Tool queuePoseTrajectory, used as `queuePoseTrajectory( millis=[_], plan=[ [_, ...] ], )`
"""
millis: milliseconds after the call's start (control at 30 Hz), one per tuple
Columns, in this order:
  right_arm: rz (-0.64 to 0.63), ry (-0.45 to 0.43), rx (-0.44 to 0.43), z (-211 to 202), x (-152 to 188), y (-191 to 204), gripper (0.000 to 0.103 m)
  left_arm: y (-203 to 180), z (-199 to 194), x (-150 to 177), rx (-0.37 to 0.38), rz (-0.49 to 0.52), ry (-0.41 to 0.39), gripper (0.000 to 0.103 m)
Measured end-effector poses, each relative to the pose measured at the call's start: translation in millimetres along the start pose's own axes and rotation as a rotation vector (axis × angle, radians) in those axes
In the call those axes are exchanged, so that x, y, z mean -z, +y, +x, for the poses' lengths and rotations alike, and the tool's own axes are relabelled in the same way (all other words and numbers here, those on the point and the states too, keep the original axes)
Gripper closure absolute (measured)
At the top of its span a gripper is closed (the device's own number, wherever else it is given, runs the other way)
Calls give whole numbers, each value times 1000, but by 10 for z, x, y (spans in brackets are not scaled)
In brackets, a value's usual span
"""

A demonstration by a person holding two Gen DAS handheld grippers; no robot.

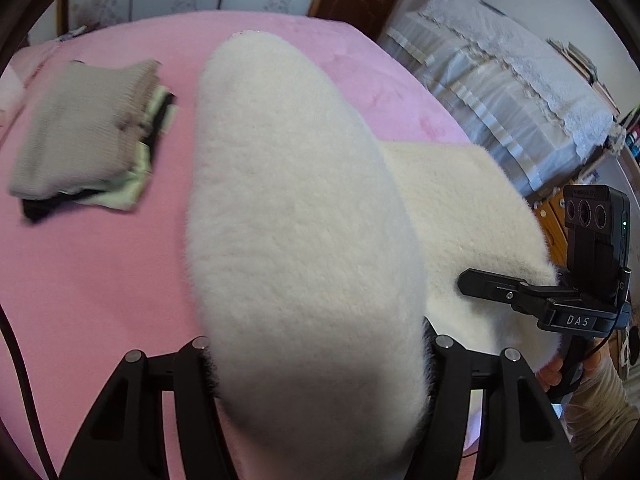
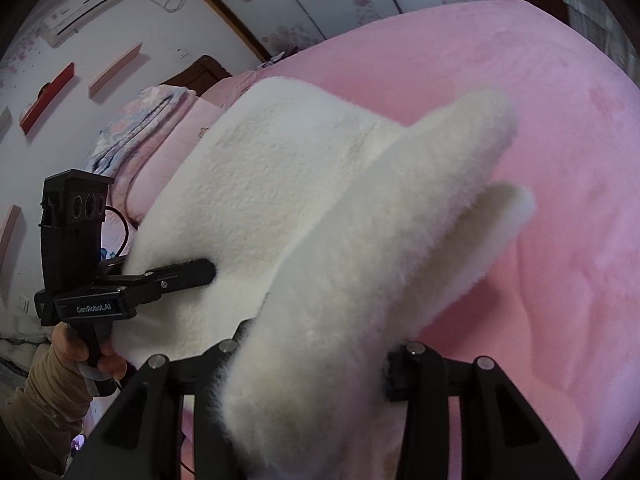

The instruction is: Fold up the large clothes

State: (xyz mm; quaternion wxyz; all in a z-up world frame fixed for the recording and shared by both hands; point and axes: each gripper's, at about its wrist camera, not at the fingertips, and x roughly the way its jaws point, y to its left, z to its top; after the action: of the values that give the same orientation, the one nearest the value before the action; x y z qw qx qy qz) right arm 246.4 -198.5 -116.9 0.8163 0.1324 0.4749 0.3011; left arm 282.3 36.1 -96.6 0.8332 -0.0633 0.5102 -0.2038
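A thick white fleece garment (image 1: pixel 296 200) hangs lifted above the pink bed (image 1: pixel 100 280). My left gripper (image 1: pixel 320 344) is shut on a bunched fold of it, which fills the gap between the fingers. The right gripper (image 1: pixel 480 280) shows at the right of the left wrist view, clamped on the garment's other edge and held by a hand. From the right wrist view, my right gripper (image 2: pixel 316 350) is shut on a thick fold of the same garment (image 2: pixel 280 184). The left gripper (image 2: pixel 192 272) bites the fleece at the left. The fingertips are buried in pile.
A stack of folded clothes (image 1: pixel 84 136), beige on top, lies on the bed's far left. Furniture under a white lace cover (image 1: pixel 500 92) stands beyond the bed's right edge. A folded floral quilt (image 2: pixel 140 128) rests by the headboard. Pink bed cover (image 2: pixel 560 200) stretches to the right.
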Motion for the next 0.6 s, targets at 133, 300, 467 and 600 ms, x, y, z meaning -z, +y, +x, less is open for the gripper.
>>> queuePoseTrajectory(
  millis=[133,300,467,600],
  plan=[
    [-57,-28,-54,271,-500,556,62,561,-606,-358,-76,19,-53,42],
    [-95,-65,-104,811,-1353,1122,61,1375,-1018,-1095,-140,36,-92,42],
    [-110,-106,-137,1518,-2160,1459,61,2315,-1116,-1806,-191,39,-136,42],
    [-100,-127,-147,2186,-2619,1575,61,3084,-983,-2205,-214,15,-144,41]
  ],
)
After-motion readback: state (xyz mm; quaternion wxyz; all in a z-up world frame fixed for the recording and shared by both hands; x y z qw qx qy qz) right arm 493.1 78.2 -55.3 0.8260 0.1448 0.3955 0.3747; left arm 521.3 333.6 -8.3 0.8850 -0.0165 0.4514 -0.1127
